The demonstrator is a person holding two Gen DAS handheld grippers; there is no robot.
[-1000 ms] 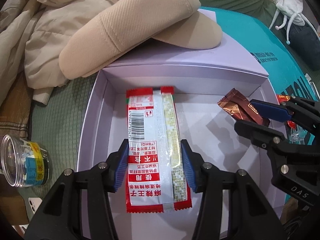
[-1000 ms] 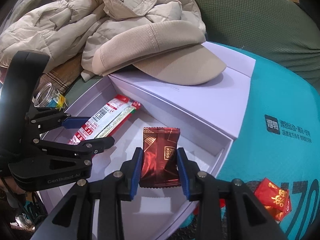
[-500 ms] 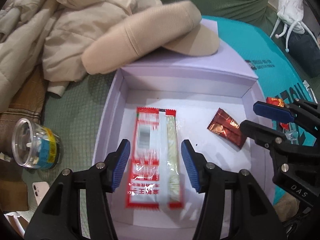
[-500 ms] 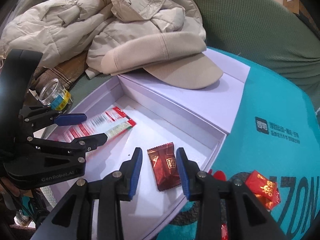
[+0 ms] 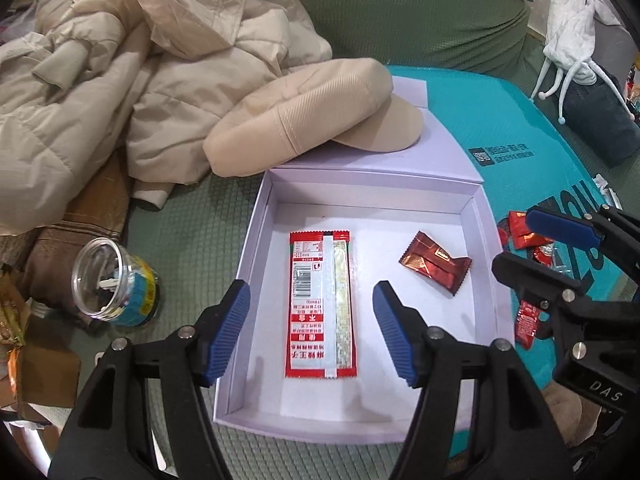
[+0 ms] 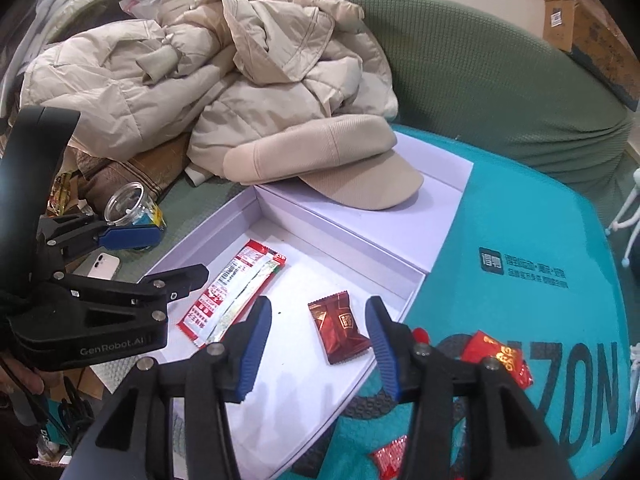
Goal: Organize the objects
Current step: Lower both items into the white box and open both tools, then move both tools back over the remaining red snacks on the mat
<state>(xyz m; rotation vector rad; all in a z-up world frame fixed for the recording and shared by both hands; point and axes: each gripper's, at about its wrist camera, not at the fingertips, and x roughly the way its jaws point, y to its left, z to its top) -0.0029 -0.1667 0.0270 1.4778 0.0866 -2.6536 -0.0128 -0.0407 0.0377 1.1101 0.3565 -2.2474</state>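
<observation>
An open lilac box (image 5: pixel 256 240) (image 6: pixel 352 396) holds a long red-and-white snack packet (image 5: pixel 322 304) (image 6: pixel 232 292) and a dark red candy wrapper (image 5: pixel 436 264) (image 6: pixel 340 328), both lying flat on its floor. My left gripper (image 5: pixel 312 332) (image 6: pixel 156 252) is open and empty, raised above the packet. My right gripper (image 6: pixel 318 348) (image 5: pixel 536 240) is open and empty, raised above the candy near the box's right wall.
A beige cap (image 5: pixel 304 112) (image 6: pixel 320 156) rests on the box lid beside a beige jacket (image 5: pixel 100 72). A clear jar (image 5: pixel 112 280) and a phone (image 6: pixel 100 266) lie left of the box. Several red candies (image 6: pixel 496 356) (image 5: pixel 524 316) lie on the teal mat (image 6: pixel 540 240).
Both grippers let go of their items inside the box, opened wide and pulled up and back. The packet and the candy now lie on the box floor.
</observation>
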